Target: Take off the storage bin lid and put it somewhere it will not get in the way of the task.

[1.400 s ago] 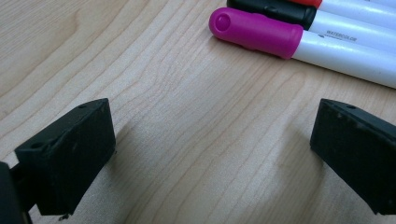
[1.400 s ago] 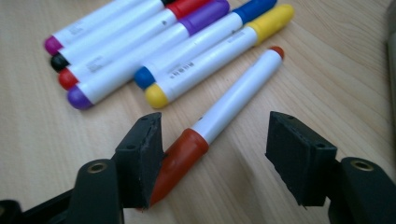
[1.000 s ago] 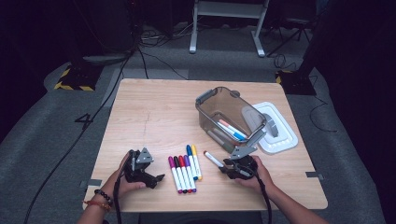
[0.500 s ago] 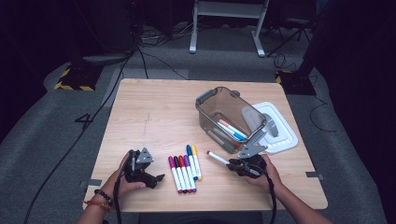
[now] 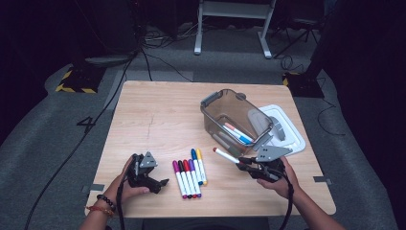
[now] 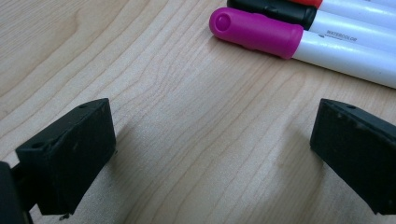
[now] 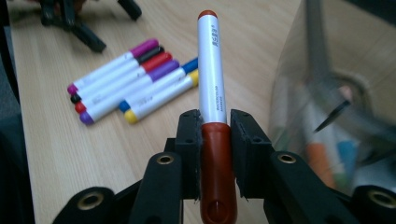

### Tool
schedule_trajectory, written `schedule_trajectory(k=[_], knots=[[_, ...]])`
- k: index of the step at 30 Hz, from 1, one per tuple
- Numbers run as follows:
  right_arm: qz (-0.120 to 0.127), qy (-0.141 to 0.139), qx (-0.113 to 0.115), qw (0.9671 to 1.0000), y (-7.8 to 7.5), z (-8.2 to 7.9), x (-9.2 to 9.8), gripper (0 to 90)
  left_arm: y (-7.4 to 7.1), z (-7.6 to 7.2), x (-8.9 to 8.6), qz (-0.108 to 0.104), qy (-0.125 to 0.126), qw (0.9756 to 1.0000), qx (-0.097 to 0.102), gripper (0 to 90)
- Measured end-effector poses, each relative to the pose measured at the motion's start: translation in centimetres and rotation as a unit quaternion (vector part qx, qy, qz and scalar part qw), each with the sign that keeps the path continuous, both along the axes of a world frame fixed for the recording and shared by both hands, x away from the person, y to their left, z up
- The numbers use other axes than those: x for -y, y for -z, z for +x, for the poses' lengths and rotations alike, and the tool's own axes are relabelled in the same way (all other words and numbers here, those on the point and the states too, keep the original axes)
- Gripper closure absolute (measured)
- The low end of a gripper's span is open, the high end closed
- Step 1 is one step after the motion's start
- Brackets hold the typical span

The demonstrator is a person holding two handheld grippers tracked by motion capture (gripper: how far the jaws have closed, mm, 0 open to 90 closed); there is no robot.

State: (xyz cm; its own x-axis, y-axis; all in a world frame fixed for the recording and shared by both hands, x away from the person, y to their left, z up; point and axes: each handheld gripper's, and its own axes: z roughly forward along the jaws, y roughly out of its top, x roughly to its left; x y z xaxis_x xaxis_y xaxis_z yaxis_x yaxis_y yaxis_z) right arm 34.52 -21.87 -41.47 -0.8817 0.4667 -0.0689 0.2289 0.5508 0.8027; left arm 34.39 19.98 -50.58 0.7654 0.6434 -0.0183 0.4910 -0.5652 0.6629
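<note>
My right gripper (image 7: 211,128) is clamped on the red-capped marker (image 7: 211,70); my left gripper (image 6: 212,154) gapes over bare table (image 5: 158,110). The clear bin (image 5: 234,117) holds a few markers, blurred through its wall, colours hard to sort.

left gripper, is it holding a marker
No, the left gripper has open jaws over bare table, with the pink marker lying beyond them.

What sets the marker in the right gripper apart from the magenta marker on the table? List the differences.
The held marker has a brown-red cap; the magenta marker has a magenta one. The held marker is clamped by its cap in the right gripper and lifted off the table; the magenta marker lies flat at the end of the row. The held marker stands alone; the magenta one touches a black-capped neighbour. Both have white barrels.
</note>
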Motion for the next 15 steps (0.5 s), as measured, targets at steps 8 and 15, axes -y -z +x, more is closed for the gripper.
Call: schedule_trajectory(k=[8, 15], knots=[[0.022, 0.016, 0.049, 0.9984, -4.6, 0.3, 1.0, 74.6, 0.0, 0.0, 0.0, 0.0, 0.0, 1.0, 0.0, 0.4], [0.007, 0.06, 0.062, 0.9963, -8.0, 3.8, 1.4, 74.6, 0.0, 0.0, 0.0, 0.0, 0.0, 1.0, 0.0, 0.4]])
